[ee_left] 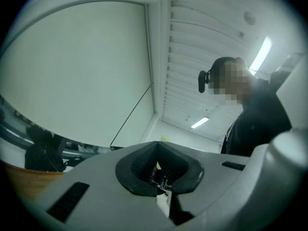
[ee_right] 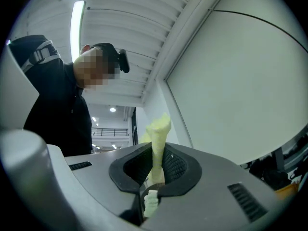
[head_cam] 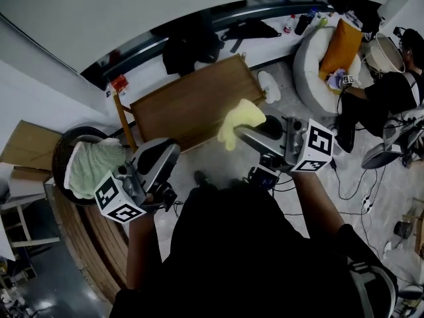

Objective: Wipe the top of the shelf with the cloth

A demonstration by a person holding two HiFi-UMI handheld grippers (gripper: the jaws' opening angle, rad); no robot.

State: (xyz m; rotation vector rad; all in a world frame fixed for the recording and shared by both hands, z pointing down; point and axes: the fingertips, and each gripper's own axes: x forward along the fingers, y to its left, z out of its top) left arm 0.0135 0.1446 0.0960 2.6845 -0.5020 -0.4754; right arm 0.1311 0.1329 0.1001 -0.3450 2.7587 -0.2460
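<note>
The cloth (head_cam: 241,119) hides part of the shelf (head_cam: 192,101) top.

Place: you're standing in a lab-like workroom | floor: loose cables (head_cam: 350,189) trailing | seated person (head_cam: 391,91) beside a round white chair (head_cam: 306,68) | ceiling: slatted panels, strip light (ee_left: 261,55)

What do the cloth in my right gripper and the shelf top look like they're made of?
The cloth: pale yellow, probably microfibre or terry; it flops limply from the right gripper and looks nubby. The shelf top: brown wood or wood-look laminate, matte, no glare; which one I cannot tell.
</note>
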